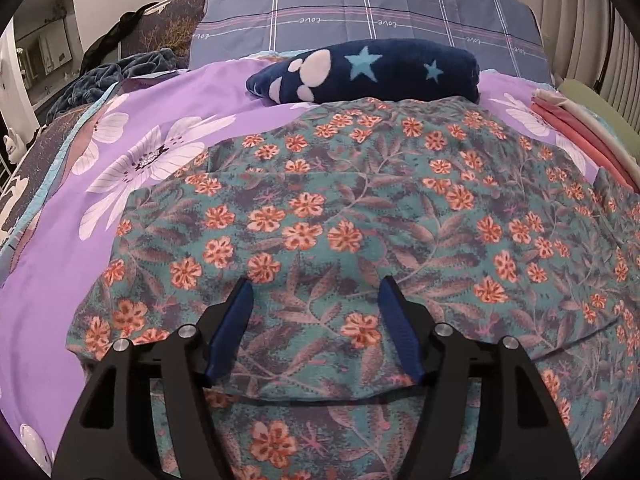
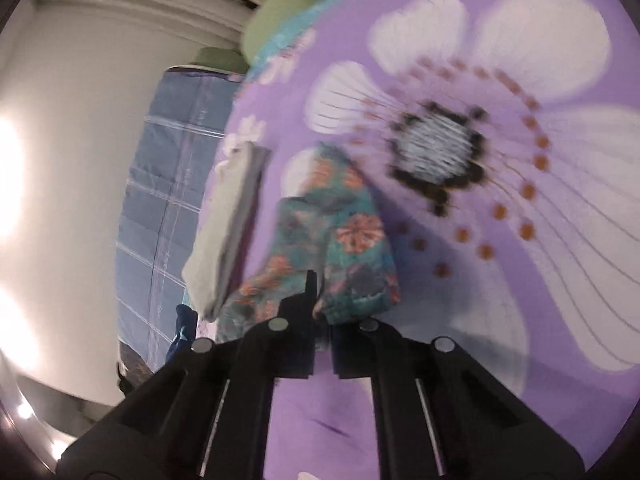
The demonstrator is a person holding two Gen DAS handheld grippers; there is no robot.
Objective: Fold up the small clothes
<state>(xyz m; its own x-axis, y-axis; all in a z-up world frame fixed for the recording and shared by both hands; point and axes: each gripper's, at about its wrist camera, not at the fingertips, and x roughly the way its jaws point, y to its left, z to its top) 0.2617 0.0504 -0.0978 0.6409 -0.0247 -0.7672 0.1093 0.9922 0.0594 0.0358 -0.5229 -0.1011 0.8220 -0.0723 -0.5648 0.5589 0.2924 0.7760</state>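
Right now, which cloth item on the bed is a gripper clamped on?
The teal orange-flowered garment: the right gripper pinches its corner. The navy star blanket and the pink folded stack lie untouched.

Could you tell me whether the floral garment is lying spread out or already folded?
Mostly spread: the floral garment lies broadly across the purple bedspread, while the right gripper is shut on one edge.

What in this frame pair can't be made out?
- Right wrist view: motion blur smears the floral garment; the right tool looks shut on a corner.
- Right wrist view: the garment's spread is out of frame.
- Left wrist view: the left tool, open, covers the garment's near edge.
- Left wrist view: folded stack cut by the right edge.
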